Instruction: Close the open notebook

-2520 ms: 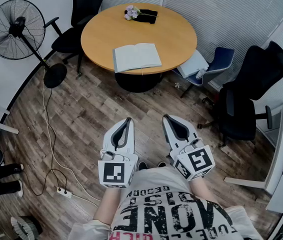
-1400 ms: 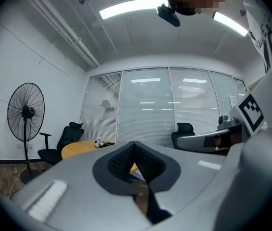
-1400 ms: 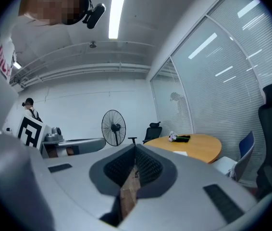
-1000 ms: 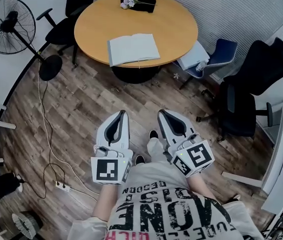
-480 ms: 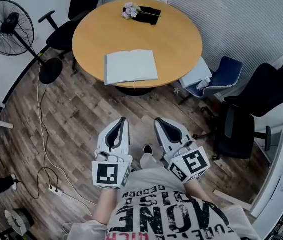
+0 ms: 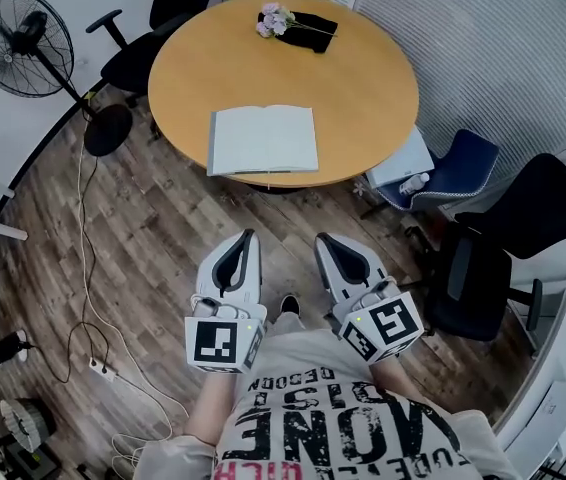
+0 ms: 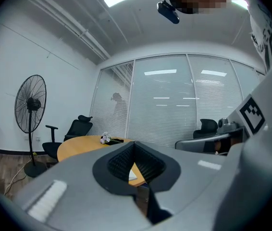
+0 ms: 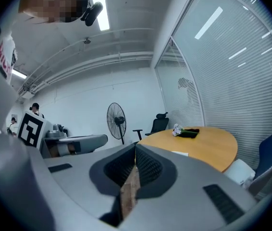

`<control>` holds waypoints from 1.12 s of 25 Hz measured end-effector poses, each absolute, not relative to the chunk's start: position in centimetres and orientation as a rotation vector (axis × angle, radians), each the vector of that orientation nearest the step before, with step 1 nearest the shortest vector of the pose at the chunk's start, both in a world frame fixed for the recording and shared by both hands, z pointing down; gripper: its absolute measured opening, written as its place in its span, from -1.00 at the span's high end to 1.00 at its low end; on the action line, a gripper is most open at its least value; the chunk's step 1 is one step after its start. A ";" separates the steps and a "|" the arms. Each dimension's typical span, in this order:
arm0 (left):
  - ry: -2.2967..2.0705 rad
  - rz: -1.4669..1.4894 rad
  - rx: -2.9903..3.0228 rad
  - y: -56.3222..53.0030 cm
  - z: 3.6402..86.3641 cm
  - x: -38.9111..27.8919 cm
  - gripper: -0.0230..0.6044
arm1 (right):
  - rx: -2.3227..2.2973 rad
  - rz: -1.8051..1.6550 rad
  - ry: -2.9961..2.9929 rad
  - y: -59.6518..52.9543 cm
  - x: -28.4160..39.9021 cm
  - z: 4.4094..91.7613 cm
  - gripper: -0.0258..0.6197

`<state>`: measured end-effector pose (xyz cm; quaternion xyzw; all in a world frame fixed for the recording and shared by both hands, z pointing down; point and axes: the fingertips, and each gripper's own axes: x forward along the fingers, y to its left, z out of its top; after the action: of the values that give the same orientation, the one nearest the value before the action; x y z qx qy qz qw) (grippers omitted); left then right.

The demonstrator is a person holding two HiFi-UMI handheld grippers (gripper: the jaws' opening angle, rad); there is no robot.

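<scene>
- Notebook (image 6: 263, 140) lying open, pages up, on round wooden table (image 6: 383, 78), at edge nearest person.
- Left gripper (image 6: 246, 236) hovering over wood floor (image 6: 153, 238), well apart from table; jaws pressing together, gripping nothing.
- Right gripper (image 6: 323, 240) hanging just beside it; jaws likewise clenched, empty.
- Both pointing toward table, neither touching notebook.
- Flower sprig (image 6: 275, 20) lying on dark cloth (image 6: 315, 24) at table's far side.
- Fan (image 6: 23, 30) standing left of table; blue chair (image 6: 463, 163) sitting at right.
</scene>
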<state>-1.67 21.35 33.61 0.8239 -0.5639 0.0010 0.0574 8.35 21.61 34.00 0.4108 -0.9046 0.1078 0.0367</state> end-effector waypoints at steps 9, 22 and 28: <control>-1.675 0.030 2.493 19.6 34.4 -1.1 0.89 | 1.304 0.374 -2.763 19.4 9.5 34.8 0.88; -1.545 0.099 2.514 8.9 36.0 -4.8 0.89 | 1.346 0.465 -2.690 9.2 5.8 36.7 0.88; -1.513 0.089 2.585 2.7 34.6 -7.4 0.89 | 1.407 0.435 -2.688 3.3 3.6 35.4 0.88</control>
<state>-7.42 2.65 34.59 0.8605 -0.5034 0.0297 0.0724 3.58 3.26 35.40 0.4588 -0.8763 0.1420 0.0382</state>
